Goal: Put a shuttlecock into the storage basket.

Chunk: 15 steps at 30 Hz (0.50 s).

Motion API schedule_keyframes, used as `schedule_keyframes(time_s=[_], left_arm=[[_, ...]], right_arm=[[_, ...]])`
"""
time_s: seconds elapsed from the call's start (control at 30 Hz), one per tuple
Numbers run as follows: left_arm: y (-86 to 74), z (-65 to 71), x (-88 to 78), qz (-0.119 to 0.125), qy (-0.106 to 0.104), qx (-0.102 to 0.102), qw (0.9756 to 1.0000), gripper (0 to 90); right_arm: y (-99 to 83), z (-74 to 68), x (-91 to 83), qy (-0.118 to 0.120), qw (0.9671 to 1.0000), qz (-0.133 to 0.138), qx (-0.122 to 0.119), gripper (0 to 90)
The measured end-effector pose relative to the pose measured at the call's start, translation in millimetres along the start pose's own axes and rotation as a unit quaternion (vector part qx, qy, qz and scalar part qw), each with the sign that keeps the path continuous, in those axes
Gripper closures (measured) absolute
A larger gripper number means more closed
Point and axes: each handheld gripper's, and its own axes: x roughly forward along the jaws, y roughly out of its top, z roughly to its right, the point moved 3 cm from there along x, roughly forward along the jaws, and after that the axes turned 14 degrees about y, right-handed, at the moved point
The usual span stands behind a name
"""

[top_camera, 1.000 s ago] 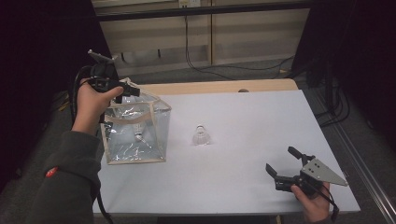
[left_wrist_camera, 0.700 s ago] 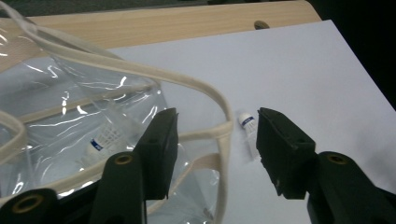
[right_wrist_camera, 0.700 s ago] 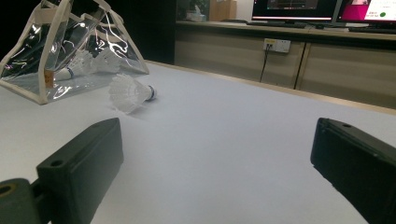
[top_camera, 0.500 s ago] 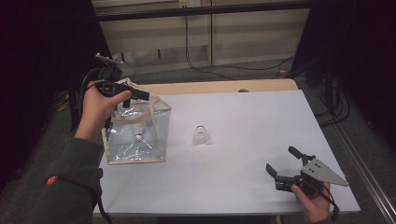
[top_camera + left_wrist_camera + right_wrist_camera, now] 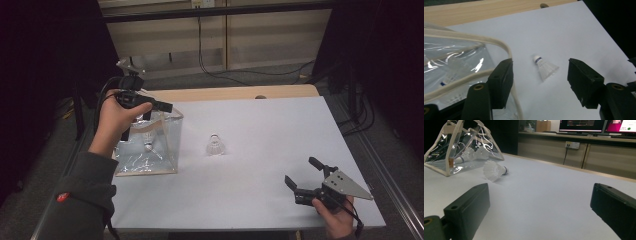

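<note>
I am holding my left gripper above the top edge of the clear bag, and its jaws have just been opening; they are standing spread now with nothing pinched between them. In the left gripper view the bag's cream-coloured handle straps are running just beside my left-hand jaw and passing under it, while the other jaw is hanging over bare table. Beyond and between the jaws, a loose shuttlecock is lying on its side on the white table, apart from the bag. Through the bag's clear wall I am seeing another shuttlecock inside it.

My right gripper is sitting low near the table's near right corner, well apart from the bag and the loose shuttlecock, its jaws spread wide and holding nothing. Looking along it in the right gripper view, the loose shuttlecock is lying far ahead towards the left-hand jaw, just in front of the bag, which is standing peaked like a tent.
</note>
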Motion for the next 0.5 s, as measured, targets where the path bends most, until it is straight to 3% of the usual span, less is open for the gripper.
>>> schedule_keyframes(time_s=[0.23,0.5], left_arm=[[-4.3,9.1,4.7,0.014,-0.013,0.011,0.9998,31.8],[-8.9,21.4,7.4,0.013,-0.028,0.028,0.9991,28.2]], right_arm=[[0.3,-0.7,0.5,0.001,1.0000,0.001,0.000,2.4],[0.8,-0.6,-0.3,0.000,1.0000,0.001,-0.002,2.3]])
